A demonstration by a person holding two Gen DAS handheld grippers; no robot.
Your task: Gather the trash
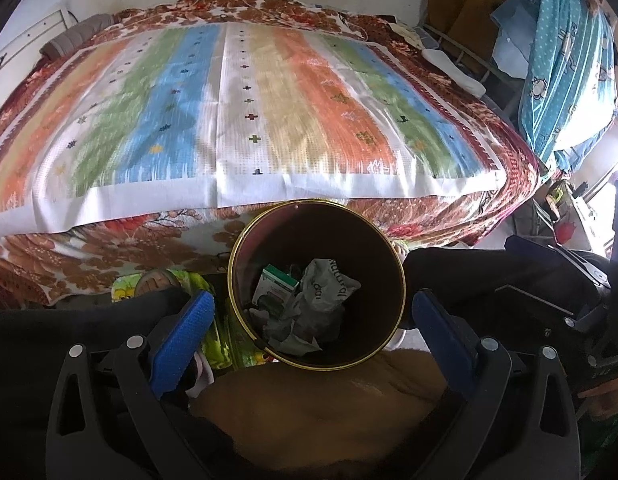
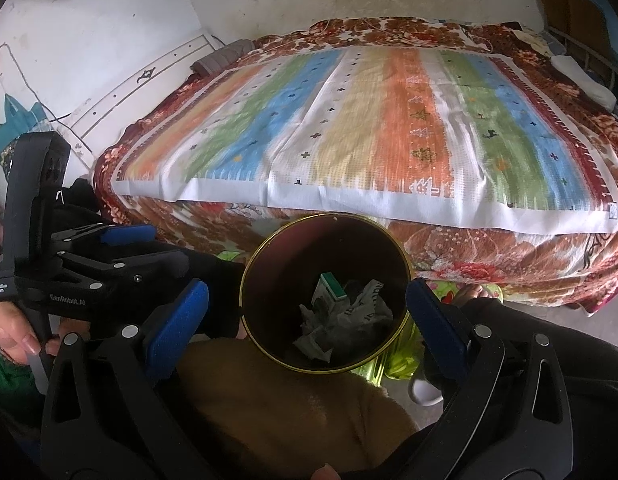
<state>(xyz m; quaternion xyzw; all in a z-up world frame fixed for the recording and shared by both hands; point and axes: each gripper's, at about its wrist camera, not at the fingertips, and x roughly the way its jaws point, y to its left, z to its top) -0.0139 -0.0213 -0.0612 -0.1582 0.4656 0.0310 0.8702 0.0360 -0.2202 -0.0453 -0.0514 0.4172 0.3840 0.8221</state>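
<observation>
Both the left gripper (image 1: 309,316) and right gripper (image 2: 307,312) stood spread and empty above the dark round gold-rimmed bin (image 1: 245,248). Inside the bin lay crumpled grey paper (image 1: 329,296) and a green-and-white carton (image 1: 275,282), probably light and crushable; grasp by protruding folds. Beyond the bin was the bed's striped woven cover (image 1: 237,120).

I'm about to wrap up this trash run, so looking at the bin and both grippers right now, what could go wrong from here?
1. The bin seems propped on the person's lap, tilted toward the bed; it might tip and spill the crumpled wrapper and green box.
2. Both the left hand-held gripper and right hand-held gripper are open and empty, so nothing steadies the bin.
</observation>
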